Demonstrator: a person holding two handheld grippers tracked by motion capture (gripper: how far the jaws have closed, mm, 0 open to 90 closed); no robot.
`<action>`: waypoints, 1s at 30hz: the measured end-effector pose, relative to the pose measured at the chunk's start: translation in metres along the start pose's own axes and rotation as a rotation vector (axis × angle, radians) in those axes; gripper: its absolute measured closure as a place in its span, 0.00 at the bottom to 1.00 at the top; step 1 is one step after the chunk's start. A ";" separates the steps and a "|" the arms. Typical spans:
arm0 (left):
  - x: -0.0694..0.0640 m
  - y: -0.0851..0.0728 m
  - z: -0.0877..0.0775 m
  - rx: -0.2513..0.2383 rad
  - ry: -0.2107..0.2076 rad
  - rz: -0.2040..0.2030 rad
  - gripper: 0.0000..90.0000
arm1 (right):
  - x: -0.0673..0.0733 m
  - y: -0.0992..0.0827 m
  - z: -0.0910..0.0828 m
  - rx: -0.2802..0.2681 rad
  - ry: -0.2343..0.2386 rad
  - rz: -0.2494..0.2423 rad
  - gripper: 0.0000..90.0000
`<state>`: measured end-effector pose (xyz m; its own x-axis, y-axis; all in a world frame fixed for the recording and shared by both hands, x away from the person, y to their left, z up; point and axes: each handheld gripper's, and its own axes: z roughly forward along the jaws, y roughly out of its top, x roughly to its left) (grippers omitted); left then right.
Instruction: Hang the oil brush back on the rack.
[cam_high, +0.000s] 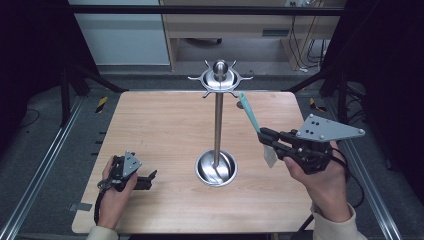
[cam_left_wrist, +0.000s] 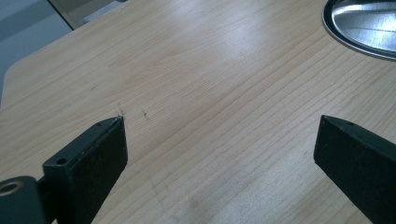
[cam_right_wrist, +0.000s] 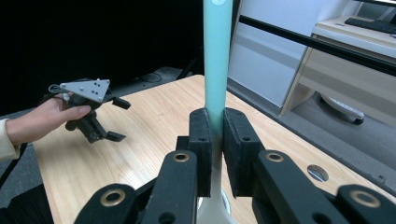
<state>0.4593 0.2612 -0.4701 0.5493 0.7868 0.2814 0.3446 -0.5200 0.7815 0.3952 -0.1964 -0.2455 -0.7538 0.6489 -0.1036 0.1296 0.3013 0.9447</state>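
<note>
Spatula (cam_high: 251, 117) with a teal handle and a pale blade, clamped between the jaws of the right gripper (cam_high: 267, 139) and held in the air over the right half of the wooden table (cam_high: 160, 125). In the right gripper view the handle (cam_right_wrist: 217, 60) rises straight up between the two closed black jaws and is cut off by the top edge; the blade below is mostly hidden behind the jaws. In the high view the blade hangs beneath the gripper, partly covered by it, and the handle slants up toward the rack's top.

Nearest the person, the left gripper (cam_high: 145, 181) sits low at the table's near left, held in the left hand (cam_high: 112, 192). Its jaws stand wide apart with nothing between them, only bare wood showing in the left gripper view. No writing or labels can be read anywhere.

At the table's centre stands a metal rack (cam_high: 218, 120): a round dish base, a thin upright pole and a ring of hooks topped by a ball. The base is cut off at the corner of the left gripper view (cam_left_wrist: 364, 28). Open tabletop lies on all sides of the rack. Beyond the far edge, the floor and a desk are dim and hard to make out.
</note>
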 end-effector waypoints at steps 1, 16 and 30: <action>0.000 0.000 0.000 -0.001 0.000 0.000 0.03 | 0.000 0.000 0.001 0.000 0.000 0.001 0.92; 0.000 0.000 0.000 -0.001 -0.001 0.000 0.03 | 0.005 -0.002 0.016 0.021 -0.027 0.013 0.92; 0.000 0.000 0.000 -0.001 -0.001 0.000 0.03 | 0.017 -0.017 0.050 -0.052 -0.123 0.044 0.93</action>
<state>0.4593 0.2609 -0.4702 0.5499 0.7865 0.2813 0.3434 -0.5198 0.7822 0.4125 -0.1558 -0.2786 -0.6632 0.7423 -0.0956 0.1250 0.2358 0.9637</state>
